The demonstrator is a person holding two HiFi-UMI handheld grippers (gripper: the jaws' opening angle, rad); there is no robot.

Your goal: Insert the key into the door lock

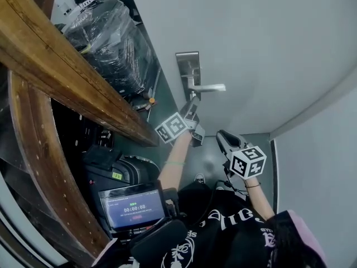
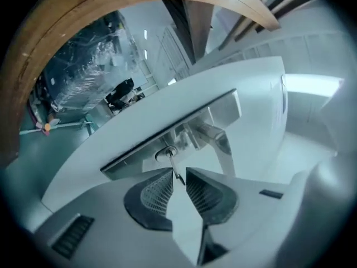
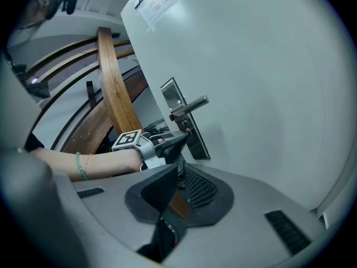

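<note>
A silver lock plate (image 1: 188, 71) with a lever handle (image 1: 207, 87) sits on the white door (image 1: 251, 32). My left gripper (image 1: 192, 105) reaches up to the plate just below the handle. In the left gripper view it (image 2: 178, 172) is shut on a thin key (image 2: 175, 167), whose tip sits in the round keyhole (image 2: 166, 152) under the handle (image 2: 220, 143). My right gripper (image 1: 222, 136) hangs back, lower and to the right, shut on nothing (image 3: 179, 169). Its view shows the left gripper (image 3: 167, 144) against the plate (image 3: 181, 116).
A heavy wooden beam (image 1: 67, 77) runs diagonally at the left, close to the left arm. Behind it stands a plastic-wrapped black load (image 1: 111, 43). A device with a lit screen (image 1: 131, 208) hangs at the person's chest. A second wall (image 1: 318, 166) meets the door at the right.
</note>
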